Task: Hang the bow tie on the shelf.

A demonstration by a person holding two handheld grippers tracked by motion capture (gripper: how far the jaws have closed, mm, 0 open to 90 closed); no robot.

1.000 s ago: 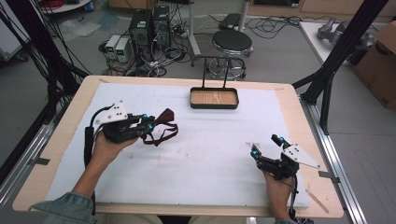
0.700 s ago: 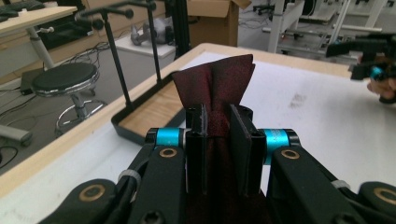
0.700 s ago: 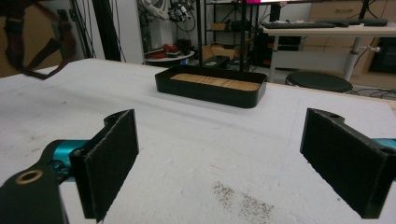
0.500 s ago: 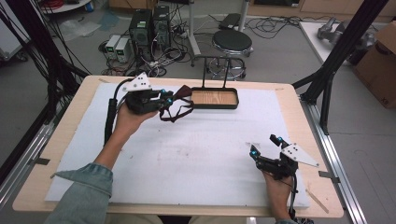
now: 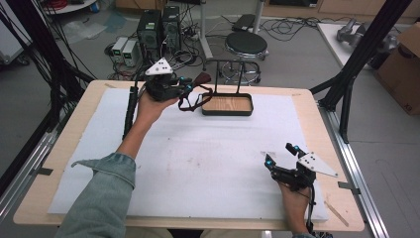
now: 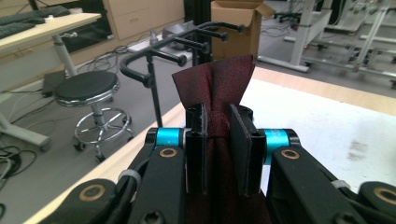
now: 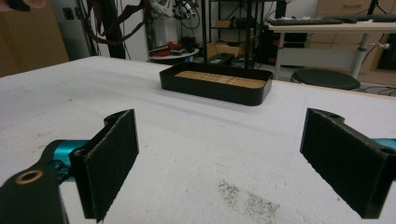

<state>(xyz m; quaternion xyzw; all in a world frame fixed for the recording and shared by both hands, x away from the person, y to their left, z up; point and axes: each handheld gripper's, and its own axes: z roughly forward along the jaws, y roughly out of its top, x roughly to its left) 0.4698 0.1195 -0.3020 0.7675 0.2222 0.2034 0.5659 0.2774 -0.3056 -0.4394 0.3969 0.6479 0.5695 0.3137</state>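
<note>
A dark red bow tie [image 6: 219, 84] with a looped strap [image 5: 190, 104] is pinched in my left gripper [image 6: 217, 116], which is shut on the cloth. That gripper [image 5: 190, 85] hangs above the table's far edge, just left of a black hook rack [image 5: 233, 62]. The rack rises from a black tray with a wooden floor [image 5: 228, 112]. In the left gripper view the rack's hooks [image 6: 154, 51] stand close behind the tie. My right gripper [image 5: 280, 154] rests low at the near right, open with nothing between its jaws [image 7: 219, 158], and faces the tray [image 7: 215, 86].
A white mat [image 5: 198, 158] covers the wooden tabletop. Beyond the far edge stand a black stool [image 5: 246, 43] and computer cases [image 5: 158, 25] among cables. A cardboard box [image 5: 403, 64] and black frame struts [image 5: 346, 84] are at the right.
My left gripper has carried the bow tie from the table's left side up and rightward, to just beside the rack. The right gripper has stayed where it was.
</note>
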